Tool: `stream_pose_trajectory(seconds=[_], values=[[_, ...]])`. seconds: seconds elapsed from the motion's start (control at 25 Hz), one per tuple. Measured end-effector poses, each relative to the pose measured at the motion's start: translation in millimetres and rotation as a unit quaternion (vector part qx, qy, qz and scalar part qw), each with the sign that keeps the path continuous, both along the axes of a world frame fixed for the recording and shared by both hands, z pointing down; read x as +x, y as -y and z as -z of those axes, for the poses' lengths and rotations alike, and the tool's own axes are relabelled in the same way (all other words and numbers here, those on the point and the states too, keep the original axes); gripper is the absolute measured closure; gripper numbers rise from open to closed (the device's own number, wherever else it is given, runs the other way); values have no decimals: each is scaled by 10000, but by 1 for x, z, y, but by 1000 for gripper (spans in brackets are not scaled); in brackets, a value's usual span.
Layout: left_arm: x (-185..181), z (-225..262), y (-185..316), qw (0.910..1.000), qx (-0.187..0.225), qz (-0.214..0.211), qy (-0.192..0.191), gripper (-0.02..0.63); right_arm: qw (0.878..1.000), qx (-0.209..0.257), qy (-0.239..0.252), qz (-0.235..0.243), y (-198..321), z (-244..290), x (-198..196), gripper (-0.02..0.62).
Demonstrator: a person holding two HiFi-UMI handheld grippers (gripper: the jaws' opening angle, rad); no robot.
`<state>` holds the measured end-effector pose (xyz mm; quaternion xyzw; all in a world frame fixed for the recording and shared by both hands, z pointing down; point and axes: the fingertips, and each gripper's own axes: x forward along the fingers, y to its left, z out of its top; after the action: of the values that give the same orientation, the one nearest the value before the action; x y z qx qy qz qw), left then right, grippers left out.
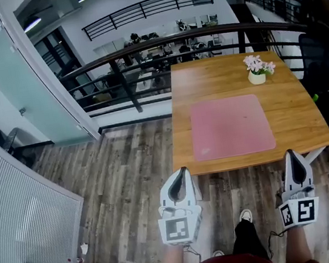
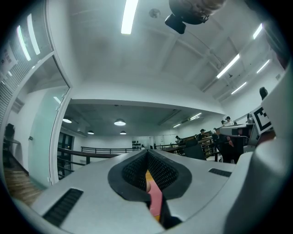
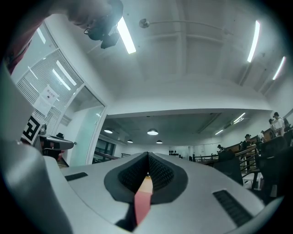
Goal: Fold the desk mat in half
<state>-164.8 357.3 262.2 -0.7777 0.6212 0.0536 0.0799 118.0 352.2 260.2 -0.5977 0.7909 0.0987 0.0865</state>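
Left tongs (image 1: 183, 171) and right tongs (image 1: 291, 153), both clenched on nothing, short of the desk mat (image 1: 231, 127).
Head view: the tongs hang off the near edge of the bench (image 1: 205, 79), at 7 and 5 o'clock from the pink mat, which lies flat and unfolded mid-bench; a white pot (image 1: 257, 78) at the mat's 1 o'clock holds pink flowers (image 1: 258, 63). Left gripper view: pads meet, with a pink sliver of mat beyond them. Right gripper view: pads likewise together, pink showing beyond.
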Motion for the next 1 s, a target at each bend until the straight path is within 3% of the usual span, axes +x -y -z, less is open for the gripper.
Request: stream_pose_trajectory(seconds=[0.52, 1.0], values=[[63, -2, 146, 9996, -214, 44, 157, 588, 9997, -135, 166, 145, 155, -2, 65, 588], [136, 11, 260, 9995, -139, 175, 207, 588, 9991, -110, 219, 342, 276, 3, 133, 588]])
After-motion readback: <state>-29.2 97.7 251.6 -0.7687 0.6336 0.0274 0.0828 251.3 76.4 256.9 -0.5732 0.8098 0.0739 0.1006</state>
